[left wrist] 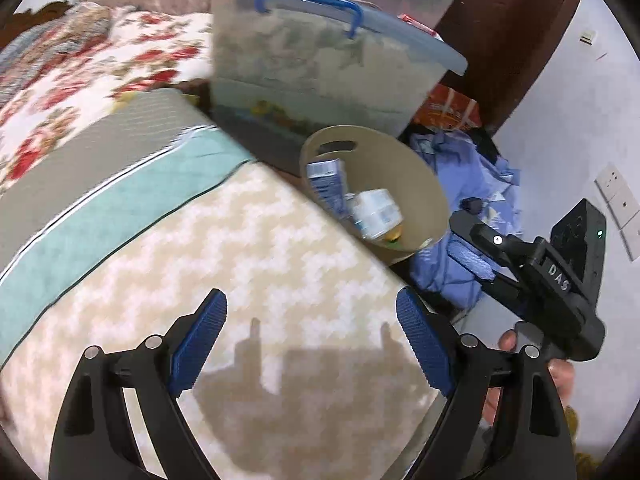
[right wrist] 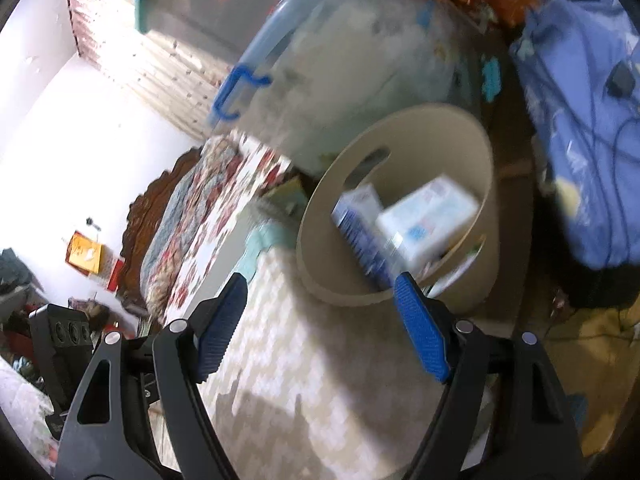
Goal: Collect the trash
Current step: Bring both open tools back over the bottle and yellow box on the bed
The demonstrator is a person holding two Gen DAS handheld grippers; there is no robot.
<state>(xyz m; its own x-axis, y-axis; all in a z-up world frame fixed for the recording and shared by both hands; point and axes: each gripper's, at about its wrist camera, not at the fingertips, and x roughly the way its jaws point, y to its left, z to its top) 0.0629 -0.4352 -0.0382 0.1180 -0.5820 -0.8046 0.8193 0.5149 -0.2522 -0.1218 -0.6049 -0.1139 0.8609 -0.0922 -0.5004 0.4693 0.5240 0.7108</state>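
A: What writing can you read from where you stand?

B: Only the white letters "DAS" on the black body of your right gripper [left wrist: 476, 240], seen from the left wrist camera. The print on the cartons is too blurred to read.

A: And your trash, where is it?

B: In the beige bin [right wrist: 486, 184], which I will use as the landmark. It stands off the corner of the bed [left wrist: 280, 280], whose cover has a beige zigzag pattern. Inside the bin a blue and white carton [right wrist: 358, 220] leans against the wall under the handle slot, and a white box [right wrist: 430, 216] lies beside it, touching it. Something small and yellow shows at the bottom in the left wrist view; I cannot tell what it is.

A: What crowds the bin?

B: Behind it rises a clear storage tub [left wrist: 320, 80] with a pale blue rim and a blue clip handle. To the bin's right lies a heap of blue cloth [right wrist: 580, 120], and beyond that an orange packet [left wrist: 452, 110]. A floral quilt [left wrist: 100, 72] covers the far part of the bed.

A: And your tongs?

B: Both released. Your left gripper [left wrist: 310, 350] hangs spread over the bed cover with nothing between its blue pads. Your right gripper, in its own view, stands wide at the bin's near rim, also empty.
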